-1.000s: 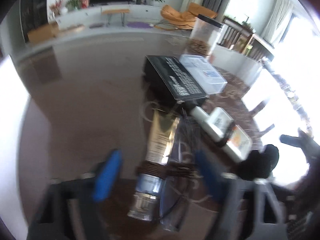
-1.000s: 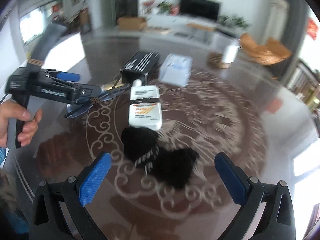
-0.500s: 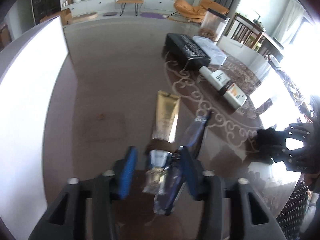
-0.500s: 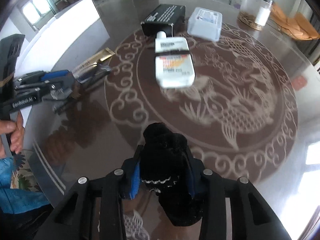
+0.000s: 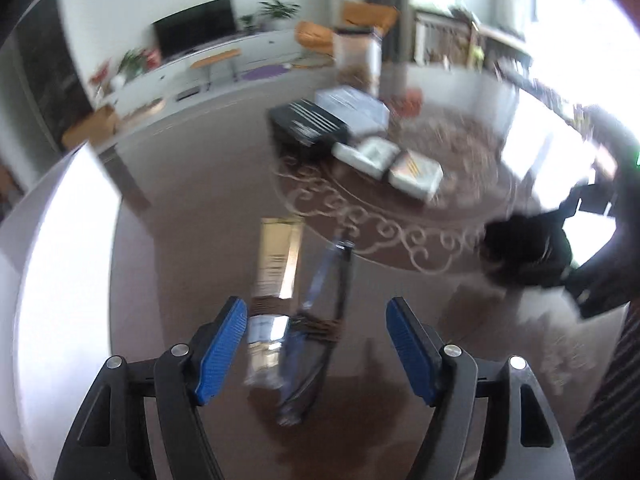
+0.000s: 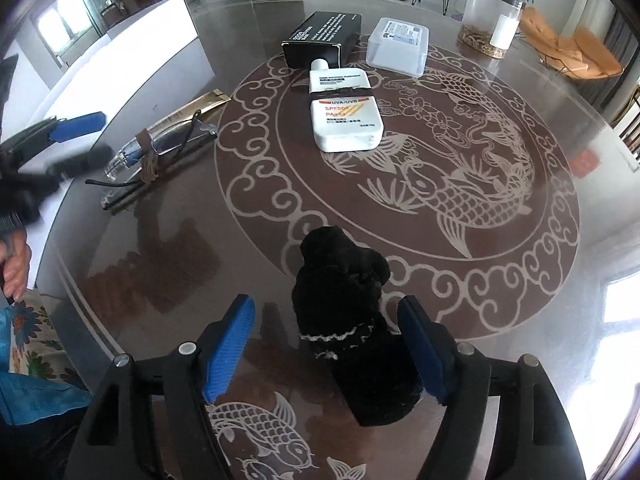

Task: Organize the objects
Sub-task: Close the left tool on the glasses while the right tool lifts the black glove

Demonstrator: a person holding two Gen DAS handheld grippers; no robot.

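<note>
on the left side of the table, your left gripper (image 5: 316, 350) has just been opening: half a second ago its blue pads were pinched on the bundle of gold tube and glasses, and now they stand apart with the bundle (image 5: 298, 312) lying free between them, neither pad pressing on it. in the right wrist view that bundle (image 6: 160, 148) rests just outside the left rim of the koi medallion (image 6: 440, 184), apart from everything else, so i judge it set down and finished with. inside the medallion, near its far edge, the white sunscreen bottle (image 6: 344, 114) lies with its cap touching the open end of the black box (image 6: 320, 38), and the clear plastic case (image 6: 398, 46) sits just right of that box. further right, your right gripper (image 6: 326, 350) has also just been opening after a brief squeeze; its pads now stand clear on both sides of the black sock bundle (image 6: 352, 320), which lies on the medallion's near rim. that reads as a release too. with both grippers empty, what remains is probably to back each one away cleanly, taking care not to drag the glasses' arm or nudge the sock as you lift.
</note>
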